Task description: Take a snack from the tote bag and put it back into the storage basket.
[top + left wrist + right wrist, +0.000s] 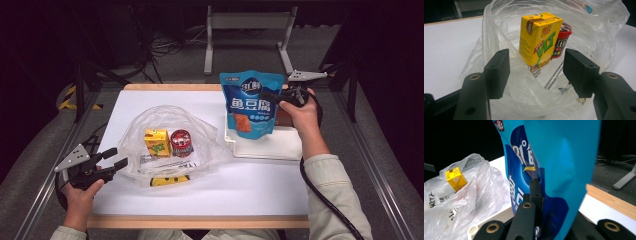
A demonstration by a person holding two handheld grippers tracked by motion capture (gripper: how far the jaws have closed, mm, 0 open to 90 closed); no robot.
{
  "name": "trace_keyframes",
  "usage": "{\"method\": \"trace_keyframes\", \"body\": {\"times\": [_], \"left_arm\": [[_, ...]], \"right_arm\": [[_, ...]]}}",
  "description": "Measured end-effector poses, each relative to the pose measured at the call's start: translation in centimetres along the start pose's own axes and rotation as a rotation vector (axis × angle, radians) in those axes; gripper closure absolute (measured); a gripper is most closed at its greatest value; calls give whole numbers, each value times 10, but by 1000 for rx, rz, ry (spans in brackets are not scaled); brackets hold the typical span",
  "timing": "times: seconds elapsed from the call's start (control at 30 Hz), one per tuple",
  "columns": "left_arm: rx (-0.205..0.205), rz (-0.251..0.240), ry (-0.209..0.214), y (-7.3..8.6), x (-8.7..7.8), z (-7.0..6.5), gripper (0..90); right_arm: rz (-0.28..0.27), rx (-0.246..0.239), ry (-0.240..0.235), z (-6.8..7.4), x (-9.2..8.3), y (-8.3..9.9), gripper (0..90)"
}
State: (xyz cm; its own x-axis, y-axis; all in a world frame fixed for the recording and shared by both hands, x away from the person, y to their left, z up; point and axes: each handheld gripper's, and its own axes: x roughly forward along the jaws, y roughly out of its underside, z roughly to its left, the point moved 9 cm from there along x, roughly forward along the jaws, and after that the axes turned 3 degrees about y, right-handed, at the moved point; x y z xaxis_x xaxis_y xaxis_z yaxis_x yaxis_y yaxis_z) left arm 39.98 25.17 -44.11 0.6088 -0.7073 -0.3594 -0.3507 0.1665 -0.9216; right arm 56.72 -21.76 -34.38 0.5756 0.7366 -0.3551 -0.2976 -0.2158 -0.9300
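My right gripper [271, 96] is shut on the right edge of a blue snack pouch [250, 102] and holds it upright above a white tray [280, 147]. In the right gripper view the pouch [564, 157] hangs in front, pinched at my right gripper [541, 195]; one jaw is hidden behind the pouch. At the near left, my left gripper [118, 157] stands open at the mouth of a clear plastic bag [200, 132]. Inside the bag [499, 30] stand a yellow juice carton [539, 37] and a red-lidded candy cup [561, 41]. Loose bag film lies between the open jaws of my left gripper [536, 66].
A yellow packet [170, 180] lies at the bag's near edge. The carton [156, 141] and cup [181, 142] sit side by side in the bag. The white tabletop [225, 195] has a wooden rim. A metal stand [247, 30] and cables are on the floor beyond.
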Motion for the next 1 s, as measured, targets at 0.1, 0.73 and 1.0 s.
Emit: {"method": "trace_keyframes", "body": {"times": [0.1,0.73,1.0], "left_arm": [[4,0,1,-1,0,-1,392],[-1,-1,3,0,0,0,391],[2,-6,3,-1,0,0,391]], "right_arm": [[6,-6,1,-2,3,0,888],[36,-12,31,-13,-8,10,835],[50,-39,33,-8,-7,11,607]]}}
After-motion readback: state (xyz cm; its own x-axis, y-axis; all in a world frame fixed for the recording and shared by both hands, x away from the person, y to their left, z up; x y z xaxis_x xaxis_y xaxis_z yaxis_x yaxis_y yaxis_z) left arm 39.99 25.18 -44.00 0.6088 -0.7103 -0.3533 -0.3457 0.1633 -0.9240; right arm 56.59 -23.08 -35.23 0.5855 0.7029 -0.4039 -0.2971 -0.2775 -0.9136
